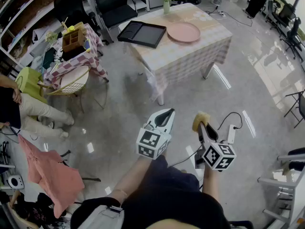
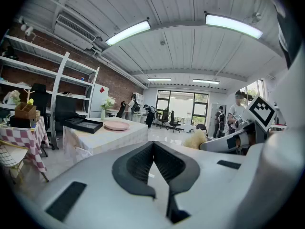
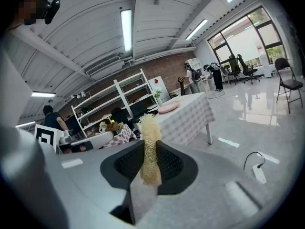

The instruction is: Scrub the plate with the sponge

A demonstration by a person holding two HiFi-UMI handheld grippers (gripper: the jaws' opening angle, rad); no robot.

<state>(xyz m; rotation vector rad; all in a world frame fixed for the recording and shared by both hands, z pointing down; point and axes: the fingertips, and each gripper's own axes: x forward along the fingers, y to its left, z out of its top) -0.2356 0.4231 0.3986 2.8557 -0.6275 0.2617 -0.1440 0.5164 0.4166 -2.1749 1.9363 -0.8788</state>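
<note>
– Plate [image 1: 184, 32] position?
– Flat on the tabletop [image 1: 196, 56], about mid-surface. It is pink and round, with nothing on it. A black tray [image 1: 142, 33] lies just beside it, at the left edge. A vase [image 1: 166, 4] of white flowers stands at the far edge.
– Sponge [image 1: 200, 119] position?
– Clamped upright in the right gripper [image 1: 203, 128]. Both jaws press on its flat sides, and its top stands clear above the jaw tips. The right gripper view shows the coarse yellow fibre filling the gap.
– Left gripper [image 1: 167, 112] state?
– Jaws together, tips meeting, nothing between them, as the left gripper view shows.
– Gripper position relative to the table?
– Both are held side by side over the floor [image 1: 119, 113], well apart from the table and pointing toward it. The left gripper is at the left, the right gripper just beside it. Neither touches the plate.
– Other items near the grippers?
– A white power strip [image 1: 231, 133] with a black cable lies on the floor, right of the sponge.
</note>
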